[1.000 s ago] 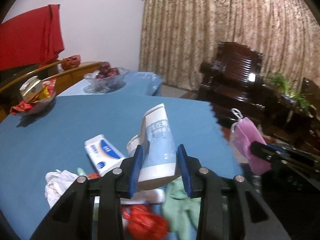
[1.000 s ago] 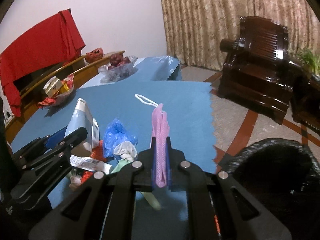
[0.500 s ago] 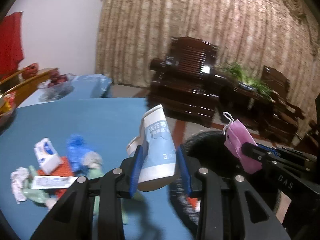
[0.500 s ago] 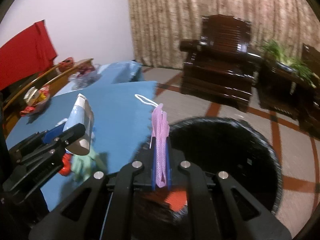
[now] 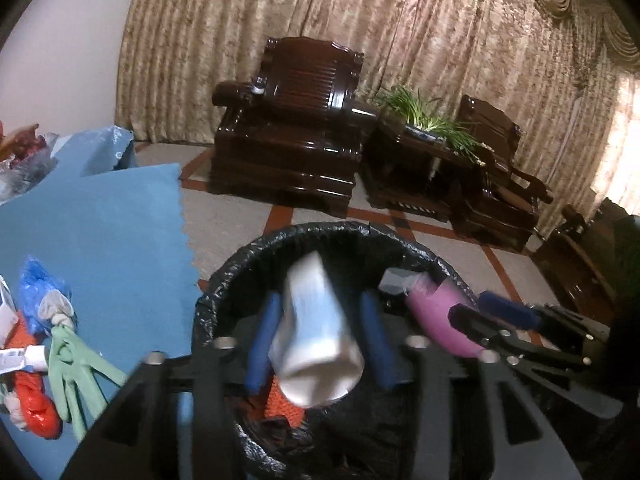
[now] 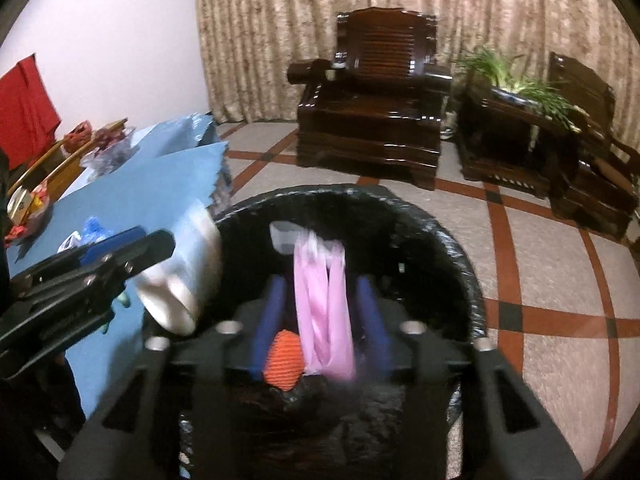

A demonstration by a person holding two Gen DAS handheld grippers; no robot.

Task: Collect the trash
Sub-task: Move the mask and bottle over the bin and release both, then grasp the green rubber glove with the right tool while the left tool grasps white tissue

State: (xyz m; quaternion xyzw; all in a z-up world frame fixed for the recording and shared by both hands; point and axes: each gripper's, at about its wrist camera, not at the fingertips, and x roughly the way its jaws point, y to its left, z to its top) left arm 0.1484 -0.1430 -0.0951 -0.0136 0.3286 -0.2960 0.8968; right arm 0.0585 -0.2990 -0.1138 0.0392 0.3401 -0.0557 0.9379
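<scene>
Both grippers hang over a black-lined trash bin (image 5: 224, 280) (image 6: 460, 256). My left gripper (image 5: 320, 340) is open; the white and blue carton (image 5: 316, 344) sits loose and blurred between its blue pads, apart from them. It also shows in the right wrist view (image 6: 176, 292). My right gripper (image 6: 320, 320) is open; the pink face mask (image 6: 320, 312) is blurred between its spread pads, also in the left wrist view (image 5: 436, 320). An orange item (image 6: 282, 364) lies in the bin.
On the blue tablecloth (image 5: 100, 232) at left lie a green glove (image 5: 72, 356), a blue plastic wad (image 5: 36, 288) and a red wrapper (image 5: 36, 408). Dark wooden armchairs (image 6: 372, 120) and a plant (image 6: 520, 76) stand behind on the tiled floor.
Both grippers swung right from over the table to above the bin. Both have opened, and the carton and the mask now look loose and blurred between the pads.
</scene>
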